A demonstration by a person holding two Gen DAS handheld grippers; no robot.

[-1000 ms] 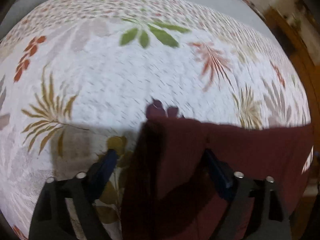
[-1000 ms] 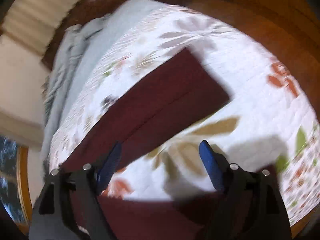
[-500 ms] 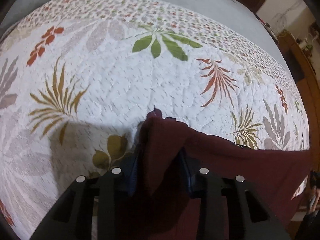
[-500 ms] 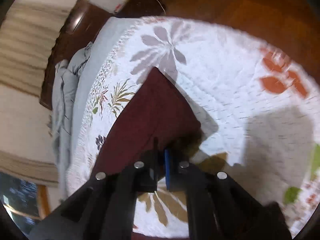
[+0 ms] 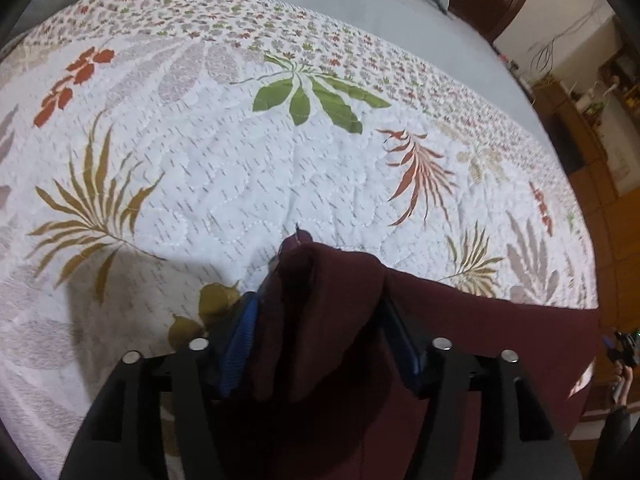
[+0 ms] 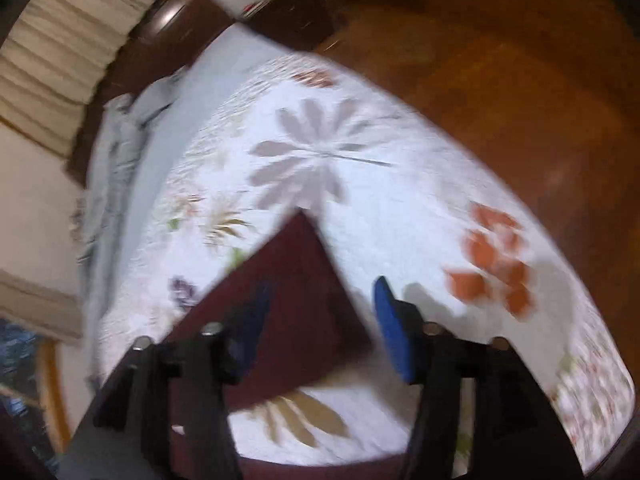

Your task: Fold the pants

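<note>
Reopened since half a second ago, right gripper [image 6: 320, 320] with jaws apart over maroon pants [image 6: 288, 300] at lower centre, left gripper [image 5: 320, 332] clamping bunched cloth, risking slip and unfolding.

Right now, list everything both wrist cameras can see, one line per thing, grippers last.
pants: one, maroon, on the quilt, a bunched part between the left gripper's fingers
quilt: one, white with leaf prints, spread over the bed
blanket: one, grey, beyond the quilt's far edge
headboard: one, dark wood, at the far end of the bed
floor: orange-brown wood, beside the bed
left gripper: one, black with blue pads, closed around bunched pants fabric
right gripper: one, black with blue pads, open above the folded pants, image blurred
</note>
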